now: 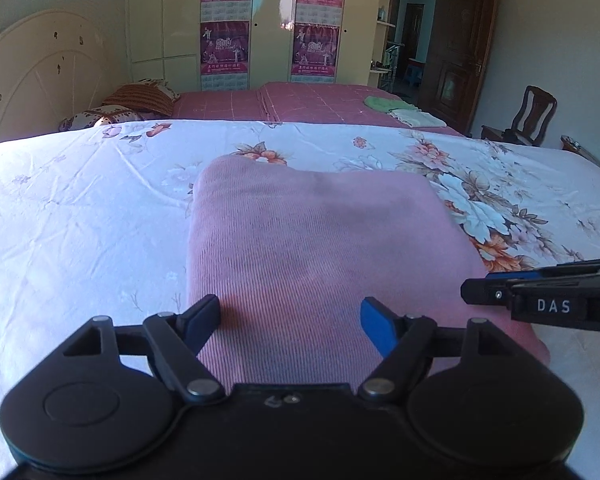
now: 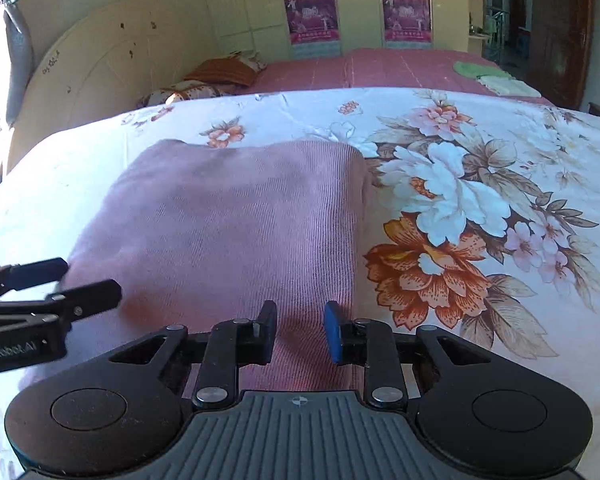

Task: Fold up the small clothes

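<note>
A pink ribbed garment [image 1: 320, 232] lies folded into a thick rectangle on the floral bed sheet [image 1: 80, 200]. My left gripper [image 1: 290, 312] hovers over its near edge, jaws wide open with nothing between them. My right gripper [image 2: 300, 314] is over the near right part of the same garment [image 2: 236, 220]. Its pads stand a narrow gap apart and pinch no cloth. Each gripper shows in the other's view: the right gripper [image 1: 480, 286] comes in from the right, the left gripper [image 2: 92, 280] from the left. Both are low over the garment's near corners.
Beyond the sheet lies a pink bedspread [image 1: 300, 100] with a green cloth [image 1: 380, 103] and a white folded cloth [image 1: 416, 117] on it. A cream headboard [image 1: 40, 80] and pillows [image 1: 140, 98] stand left, a wardrobe [image 1: 268, 20] behind, a wooden chair [image 1: 534, 116] and door at right.
</note>
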### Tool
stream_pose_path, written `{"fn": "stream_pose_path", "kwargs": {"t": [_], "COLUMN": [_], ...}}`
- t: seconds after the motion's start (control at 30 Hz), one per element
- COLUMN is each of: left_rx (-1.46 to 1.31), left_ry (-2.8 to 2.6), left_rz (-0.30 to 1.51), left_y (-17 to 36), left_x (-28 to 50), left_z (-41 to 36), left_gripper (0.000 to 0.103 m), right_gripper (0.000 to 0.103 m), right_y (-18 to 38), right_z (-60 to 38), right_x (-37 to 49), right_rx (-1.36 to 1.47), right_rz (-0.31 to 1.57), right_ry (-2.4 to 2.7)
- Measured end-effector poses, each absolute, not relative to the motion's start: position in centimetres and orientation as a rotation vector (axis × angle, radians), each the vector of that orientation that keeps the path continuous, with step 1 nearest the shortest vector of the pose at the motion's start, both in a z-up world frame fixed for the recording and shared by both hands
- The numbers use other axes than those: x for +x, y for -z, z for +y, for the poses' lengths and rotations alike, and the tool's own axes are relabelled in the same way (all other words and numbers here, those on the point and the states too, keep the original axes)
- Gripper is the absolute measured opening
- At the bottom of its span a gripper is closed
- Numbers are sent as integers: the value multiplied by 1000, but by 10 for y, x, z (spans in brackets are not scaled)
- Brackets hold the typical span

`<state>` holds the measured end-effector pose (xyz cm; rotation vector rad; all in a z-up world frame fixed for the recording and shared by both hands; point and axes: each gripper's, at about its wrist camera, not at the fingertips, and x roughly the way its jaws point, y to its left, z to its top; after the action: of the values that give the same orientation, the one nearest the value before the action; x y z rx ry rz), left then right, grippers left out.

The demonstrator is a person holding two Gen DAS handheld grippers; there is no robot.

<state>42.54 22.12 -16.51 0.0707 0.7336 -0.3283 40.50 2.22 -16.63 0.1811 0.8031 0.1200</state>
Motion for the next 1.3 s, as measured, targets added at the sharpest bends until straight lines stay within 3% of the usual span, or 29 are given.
{"fn": "stream_pose_path", "kwargs": {"t": [0.27,0.53,0.63,1.2,1.27,1.3], "left_rx": [84,47,72,113,105,101], "left_ry": [301,301,294,165,136,122], "left_rz": [784,804,842,886,892,888], "left_y": [179,177,183,193,189,186], "left_x": [404,403,406,405,401,396], "left_z": [221,222,216,210,210,210], "left_gripper": [83,103,103,103,99,92], "right_gripper": [27,28,27,28,28,28], "right_y": [188,165,181,171,162,156], "right_z": [36,37,39,36,32,29], "right_x": [372,353,363,346,333,325], "right_rx": [161,243,209,268,278,282], "right_rz": [882,828,900,840,815,806], "right_ry": [-90,-28,31,15,14,8]}}
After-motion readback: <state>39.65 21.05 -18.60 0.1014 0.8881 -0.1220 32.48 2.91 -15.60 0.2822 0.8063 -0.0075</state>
